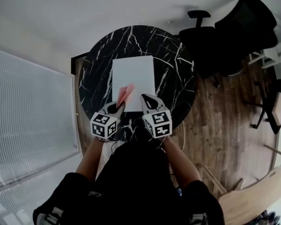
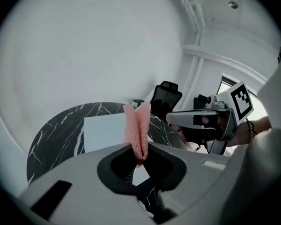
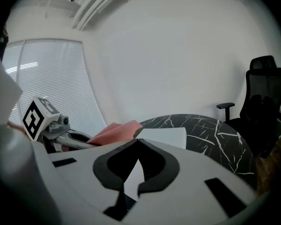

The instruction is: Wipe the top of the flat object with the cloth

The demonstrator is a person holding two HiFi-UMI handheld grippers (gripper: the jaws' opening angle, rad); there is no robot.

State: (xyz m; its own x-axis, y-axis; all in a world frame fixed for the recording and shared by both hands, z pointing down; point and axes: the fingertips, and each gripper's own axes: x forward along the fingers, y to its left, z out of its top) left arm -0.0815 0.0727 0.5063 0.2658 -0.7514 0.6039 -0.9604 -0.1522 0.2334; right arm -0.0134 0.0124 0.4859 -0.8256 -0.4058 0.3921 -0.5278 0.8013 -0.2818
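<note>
A round black counter point(image 1: 96, 74) veined with white stands on a wood floor point(image 1: 225, 121), with slatted blinds point(image 1: 28, 116) on the person's left and black office chairs point(image 1: 243, 27) beyond the far right edge. The flat object point(image 1: 136, 74), a plain white rectangle, lies near the middle of the counter with its long sides running away from the person.

The only print in sight is the black-and-white square markers on the cube of each gripper.

The left gripper point(image 1: 118, 106) is clamped on the cloth point(image 1: 125, 93), a pink piece with a fine mesh weave. It is pinched at one end, and the rest stands out folded beyond the jaw tips. From above, the cloth lies over the near left part of the flat object. I cannot tell whether it touches the white surface or hangs just above it.

The right gripper point(image 1: 147, 100) sits just beside the left one, over the near right edge of the flat object. Its jaw tips meet and nothing is between them. Only the white surface shows through the gap behind the tips.

Both forearms point(image 1: 89, 161) reach forward from the body, close together. The grippers angle slightly toward each other, noses pointing across the counter.
</note>
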